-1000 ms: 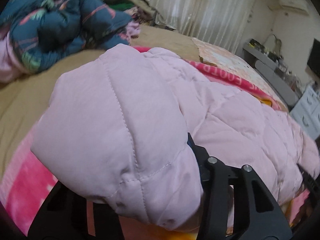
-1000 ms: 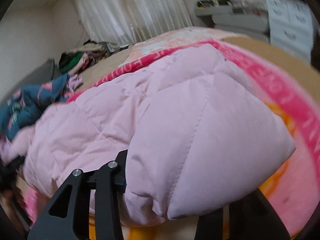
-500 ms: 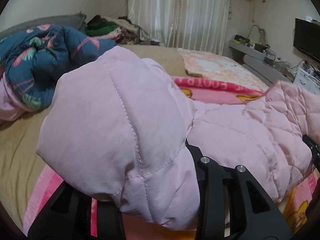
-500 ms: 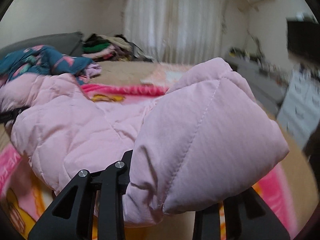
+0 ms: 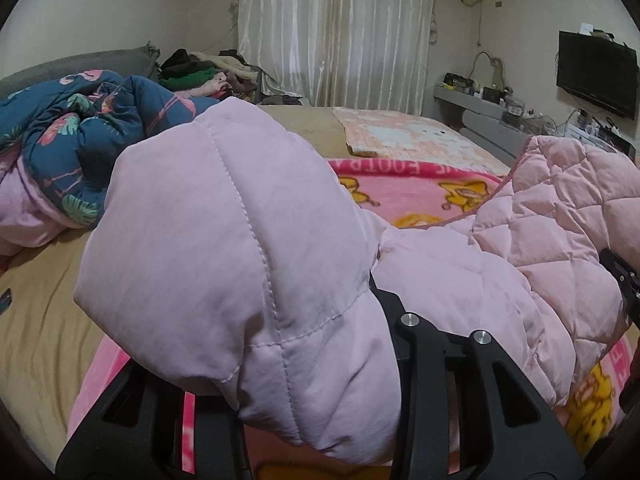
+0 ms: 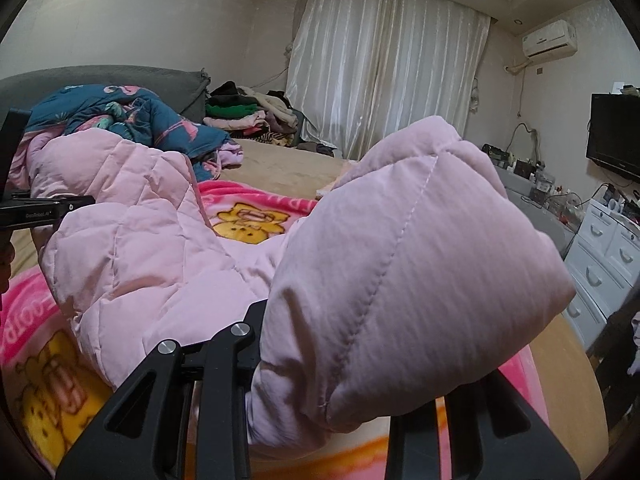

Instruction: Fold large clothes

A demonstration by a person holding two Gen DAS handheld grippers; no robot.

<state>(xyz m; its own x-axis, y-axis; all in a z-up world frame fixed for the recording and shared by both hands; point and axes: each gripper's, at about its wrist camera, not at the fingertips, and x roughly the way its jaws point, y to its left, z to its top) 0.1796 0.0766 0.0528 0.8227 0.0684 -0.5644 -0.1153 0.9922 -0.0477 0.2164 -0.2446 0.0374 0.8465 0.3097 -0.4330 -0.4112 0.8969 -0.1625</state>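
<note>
A pale pink quilted puffer jacket [image 5: 224, 240] hangs between my two grippers above the bed. In the left wrist view a puffy corner bulges over my left gripper [image 5: 304, 344], which is shut on the fabric; its fingertips are hidden under the padding. The jacket's diamond-quilted lining [image 5: 560, 216] stretches off to the right, where the other gripper's black body [image 5: 624, 292] shows at the edge. In the right wrist view my right gripper [image 6: 348, 344] is shut on another padded corner of the jacket [image 6: 400, 240]. The middle of the jacket sags toward the pink blanket.
A pink cartoon blanket [image 5: 420, 192] covers the tan bed [image 5: 36, 320] under the jacket. A blue floral quilt [image 5: 80, 136] and a pile of clothes [image 5: 200, 72] lie at the far left. White drawers [image 6: 600, 264], a shelf and a TV [image 5: 596, 72] line the right wall.
Both grippers have risen with the jacket in them and rolled level. The jacket has lifted off the blanket, and more of the blanket shows beneath it.
</note>
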